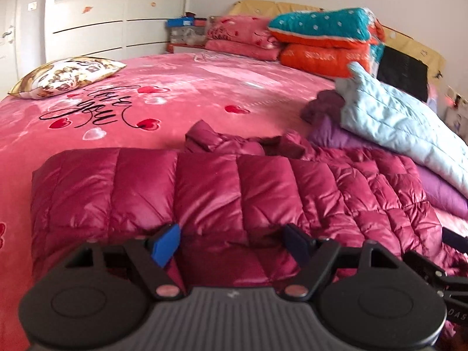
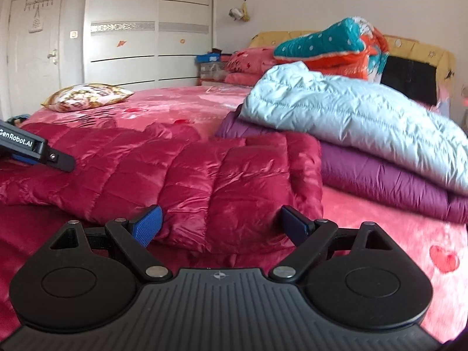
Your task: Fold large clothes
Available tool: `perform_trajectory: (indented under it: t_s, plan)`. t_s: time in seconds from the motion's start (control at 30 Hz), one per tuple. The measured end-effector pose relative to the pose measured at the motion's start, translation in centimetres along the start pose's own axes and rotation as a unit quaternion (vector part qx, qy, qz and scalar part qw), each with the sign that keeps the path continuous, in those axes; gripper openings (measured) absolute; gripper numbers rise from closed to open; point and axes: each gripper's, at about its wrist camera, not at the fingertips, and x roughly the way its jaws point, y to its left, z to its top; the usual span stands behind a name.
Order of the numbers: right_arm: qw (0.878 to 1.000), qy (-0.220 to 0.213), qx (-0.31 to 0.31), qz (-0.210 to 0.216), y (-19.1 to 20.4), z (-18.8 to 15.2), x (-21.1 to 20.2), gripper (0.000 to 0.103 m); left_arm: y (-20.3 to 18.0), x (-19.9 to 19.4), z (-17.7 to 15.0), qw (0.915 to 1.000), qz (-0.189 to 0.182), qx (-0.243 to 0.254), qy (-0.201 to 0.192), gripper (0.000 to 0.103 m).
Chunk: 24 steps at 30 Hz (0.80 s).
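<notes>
On bed (image 1: 204,87), near its front edge: red jacket (image 1: 222,193) spread flat, quilted, glossy. Toward right edge: purple jacket (image 2: 380,172) folded, pale blue jacket (image 2: 351,117) laid on top, touching it. Far corner by headboard (image 2: 415,49): stacked quilts (image 1: 324,38), teal over orange, beside pink pillows (image 1: 242,35). Left edge: patterned cushion (image 1: 67,76).

Containers: blue box (image 1: 180,22) and clear bins beyond bed's far side; contents too blurred to tell.

Left gripper (image 1: 231,242): jaws spread wide, blue pads apart, nothing pinched, over red jacket's near edge; contact with cloth cannot be judged. Right gripper (image 2: 220,225): jaws spread likewise, nothing between pads, poised at red jacket's near right corner.

Left view only: script lettering and heart prints on bedspread, red jacket's rumpled collar end at far side, right gripper's black frame cut off at lower right. Right view only: door (image 2: 38,46) with hook rail, left gripper's labelled body entering at left margin, fuller face of folded pile, heart print on bare bedspread at right.

Hidden or unclear: red jacket's near hem behind gripper bodies in both views; purple jacket mostly covered in left view; dark panel (image 2: 409,79) against headboard unidentifiable; wall ornament blurred; wardrobe (image 2: 146,29) cut off at top.
</notes>
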Motion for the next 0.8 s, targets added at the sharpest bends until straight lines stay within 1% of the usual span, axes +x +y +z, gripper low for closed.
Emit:
perform_trajectory:
  t_s: [0.07, 0.17, 0.33, 0.43, 0.5, 0.57, 0.63, 0.7, 0.73, 0.8]
  plan:
    - [1.0, 0.008, -0.003, -0.009, 0.0, 0.2, 1.2, 0.103, -0.1, 0.4, -0.2, 1.0, 0.005, -0.002, -0.006, 0.078]
    - [1.0, 0.02, 0.009, -0.013, -0.2, 0.6, 2.6, 0.103, -0.3, 1.0, -0.5, 0.9999, 0.012, -0.001, -0.012, 0.08]
    - [0.998, 0.047, 0.03, -0.006, -1.2, 0.6, 4.6, 0.103, -1.1, 1.7, -1.4, 0.9991, 0.024, 0.027, -0.021, 0.084]
    - [0.997, 0.056, 0.049, 0.003, -1.8, 0.6, 5.1, 0.103, -1.1, 0.9, -1.3, 0.9993, 0.02, 0.025, -0.021, 0.083]
    - [0.997, 0.057, 0.056, 0.006, -1.8, 0.6, 5.1, 0.103, -1.2, -0.3, -0.9, 0.9994, 0.01, 0.022, -0.024, 0.082]
    - [0.997, 0.042, 0.069, -0.001, -2.0, 0.9, 4.4, 0.103, -1.4, -2.4, -0.5, 0.9979, 0.004, 0.036, -0.053, 0.082]
    - [0.996, 0.01, 0.093, -0.015, -2.2, 1.3, 3.2, 0.103, -1.6, -4.4, 0.0, 0.9943, 0.013, 0.057, -0.089, 0.084]
    - [0.994, -0.022, 0.105, -0.016, -2.2, 2.1, 2.0, 0.103, -1.2, -5.5, 0.5, 0.9907, 0.033, 0.065, -0.115, 0.085]
    - [0.994, -0.032, 0.105, -0.014, -2.0, 2.4, 1.8, 0.103, -0.9, -5.5, 0.8, 0.9892, 0.045, 0.066, -0.123, 0.085]
    - [0.994, -0.044, 0.104, 0.0, -1.5, 2.8, 1.7, 0.103, 0.2, -4.8, 1.1, 0.9882, 0.072, 0.059, -0.122, 0.086]
